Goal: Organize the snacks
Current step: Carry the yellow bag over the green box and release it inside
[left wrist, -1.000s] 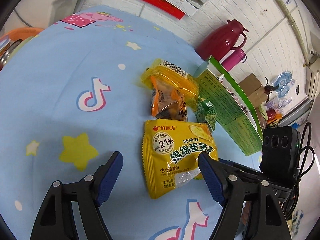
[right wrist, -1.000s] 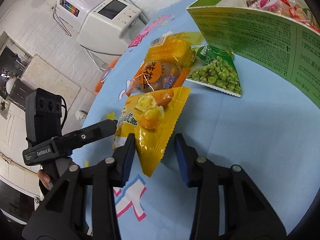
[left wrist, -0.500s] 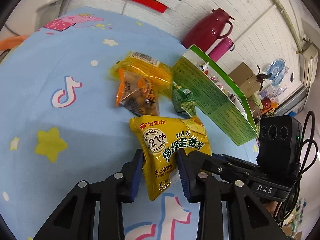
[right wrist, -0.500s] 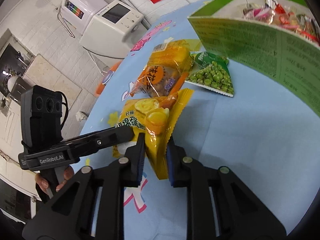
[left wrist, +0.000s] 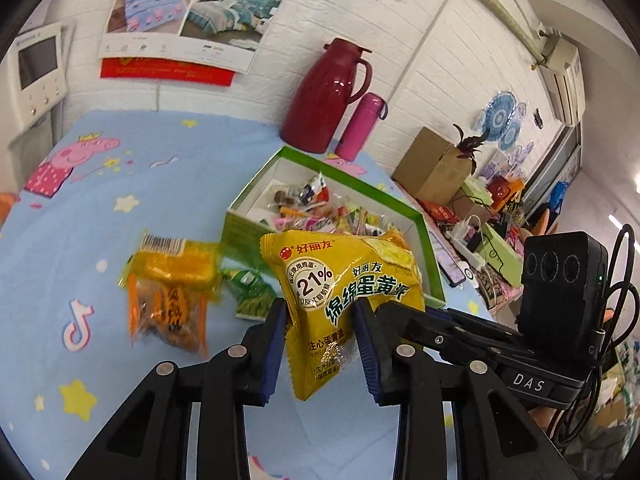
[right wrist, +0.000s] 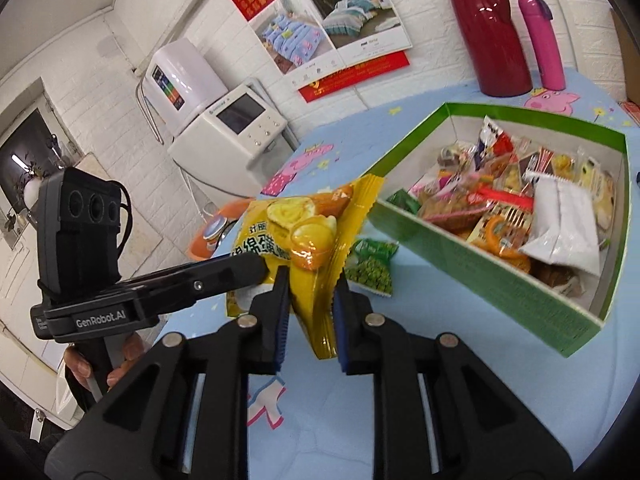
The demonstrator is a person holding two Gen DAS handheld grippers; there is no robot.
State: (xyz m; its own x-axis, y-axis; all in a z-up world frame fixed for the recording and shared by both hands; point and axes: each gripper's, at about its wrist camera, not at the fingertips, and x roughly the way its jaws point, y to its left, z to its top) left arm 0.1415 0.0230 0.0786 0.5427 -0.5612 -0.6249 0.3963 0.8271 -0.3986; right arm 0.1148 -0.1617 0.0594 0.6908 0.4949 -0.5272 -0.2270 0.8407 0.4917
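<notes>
A yellow egg-yolk pie packet [left wrist: 344,284] hangs above the blue tablecloth [left wrist: 120,240], held from two sides. My left gripper [left wrist: 322,344] is shut on its lower end. My right gripper [right wrist: 310,312] is shut on its crimped side edge [right wrist: 320,292]. Behind it stands a green snack box [left wrist: 428,248], open on top and filled with several wrapped snacks [right wrist: 520,208]. An orange pastry packet [left wrist: 172,292] and a small green pea packet [left wrist: 256,296] lie on the cloth, left of the box. The pea packet [right wrist: 370,268] also shows beside the box wall [right wrist: 500,280].
A dark red jug [left wrist: 328,96] and a pink flask [left wrist: 362,126] stand at the table's far edge by the wall. White appliances [right wrist: 228,128] sit left of the table. Cardboard boxes and clutter [left wrist: 440,164] fill the right. A hand [right wrist: 104,368] holds the left gripper's handle.
Both grippers closed on the yellow packet and lifted it off the cloth. The views tilted up, so the box's inside and the far wall now show.
</notes>
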